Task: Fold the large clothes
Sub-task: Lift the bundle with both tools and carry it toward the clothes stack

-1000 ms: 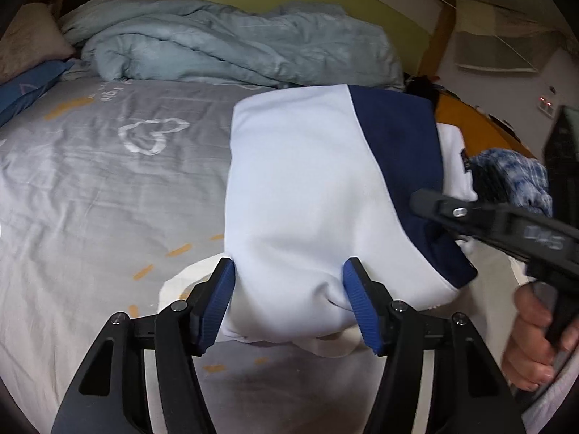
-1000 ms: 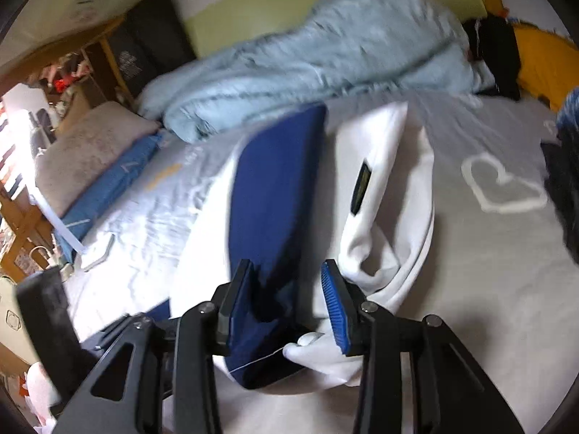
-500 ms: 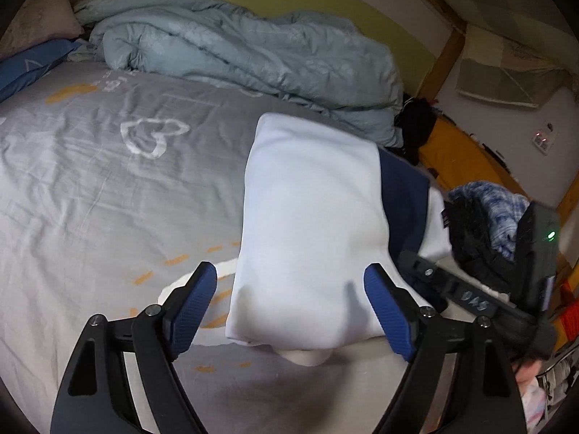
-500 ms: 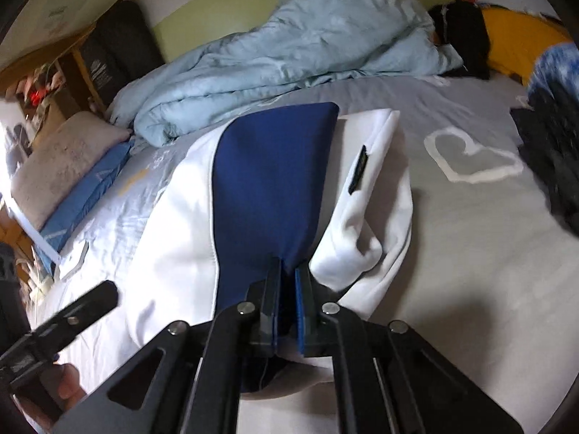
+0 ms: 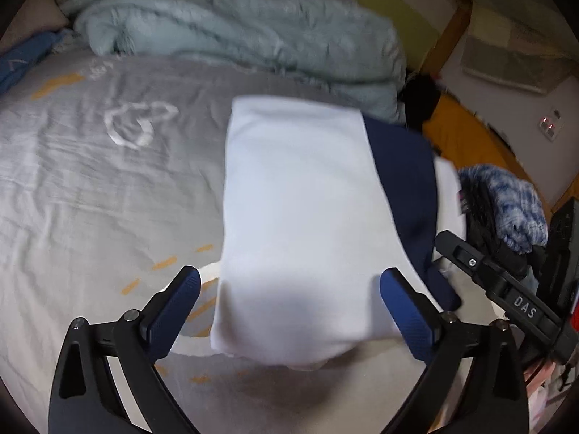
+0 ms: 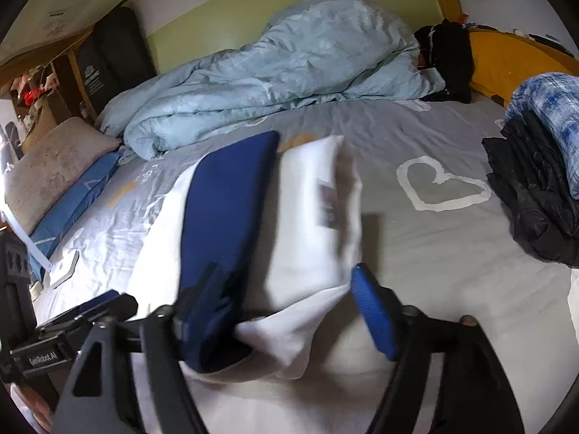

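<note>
A folded white and navy garment (image 5: 296, 199) lies flat on the grey bedsheet (image 5: 72, 188). My left gripper (image 5: 289, 285) sits at its near white edge, jaws opening wide, pads clear of the cloth on both sides. In the right wrist view the same garment (image 6: 307, 217) shows its navy panel on the left and a small label on the white part. My right gripper (image 6: 286, 278) is at its near end with jaws opening. The cloth lies loose between the fingers, not pressed. Each gripper also shows at the edge of the other's view.
A crumpled light blue duvet (image 6: 289, 65) lies along the far side of the bed. A stack of black and blue-patterned clothes (image 6: 535, 181) sits to the right of the garment. A pillow (image 6: 54, 166) lies at the far left, and an orange surface (image 5: 459, 137) at the back right.
The left jaws spread wider and came off the white edge. The right gripper closed on the navy edge, then let it go and opened. Both grippers drew back slightly.
</note>
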A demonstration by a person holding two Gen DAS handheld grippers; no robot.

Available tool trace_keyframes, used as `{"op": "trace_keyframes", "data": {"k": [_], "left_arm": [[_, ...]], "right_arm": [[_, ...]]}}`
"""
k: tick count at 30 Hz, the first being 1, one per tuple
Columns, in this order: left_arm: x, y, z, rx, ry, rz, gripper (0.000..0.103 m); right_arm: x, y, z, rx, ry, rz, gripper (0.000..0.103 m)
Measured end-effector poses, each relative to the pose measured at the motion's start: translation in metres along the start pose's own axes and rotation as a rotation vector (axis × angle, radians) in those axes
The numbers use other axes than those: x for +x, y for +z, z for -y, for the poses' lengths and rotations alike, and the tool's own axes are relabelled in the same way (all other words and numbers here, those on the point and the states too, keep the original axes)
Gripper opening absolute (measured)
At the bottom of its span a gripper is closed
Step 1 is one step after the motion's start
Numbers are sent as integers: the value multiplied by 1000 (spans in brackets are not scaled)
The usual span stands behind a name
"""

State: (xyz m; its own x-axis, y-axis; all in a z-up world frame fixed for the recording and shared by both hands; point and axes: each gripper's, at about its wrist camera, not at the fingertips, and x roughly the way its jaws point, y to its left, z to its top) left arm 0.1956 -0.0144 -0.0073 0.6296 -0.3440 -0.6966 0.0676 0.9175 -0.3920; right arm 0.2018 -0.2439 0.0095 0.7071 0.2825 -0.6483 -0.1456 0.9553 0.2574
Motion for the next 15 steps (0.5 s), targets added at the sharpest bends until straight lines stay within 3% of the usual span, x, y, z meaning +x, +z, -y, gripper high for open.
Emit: {"op": "trace_keyframes", "data": {"k": [2, 4, 7, 12, 14, 15], "left_arm": [[7, 6, -5, -29, 12, -2, 99], [15, 14, -11, -73, -28, -23, 99], [35, 25, -28, -181, -101, -94, 100], [65, 22, -57, -364, -313, -184, 99], [72, 21, -62, -398, -370, -182, 95], [70, 22, -62, -391, -376, -165, 88]], "right_arm": [[10, 0, 6, 19, -5, -35, 74], [21, 1, 15, 65, 31, -74, 75], [45, -2, 33, 174, 160, -147, 74], [77, -12, 67, 368, 382, -190, 76], [82, -12, 68, 370, 423, -173, 74], [84, -11, 66, 369, 439, -165, 63]]}}
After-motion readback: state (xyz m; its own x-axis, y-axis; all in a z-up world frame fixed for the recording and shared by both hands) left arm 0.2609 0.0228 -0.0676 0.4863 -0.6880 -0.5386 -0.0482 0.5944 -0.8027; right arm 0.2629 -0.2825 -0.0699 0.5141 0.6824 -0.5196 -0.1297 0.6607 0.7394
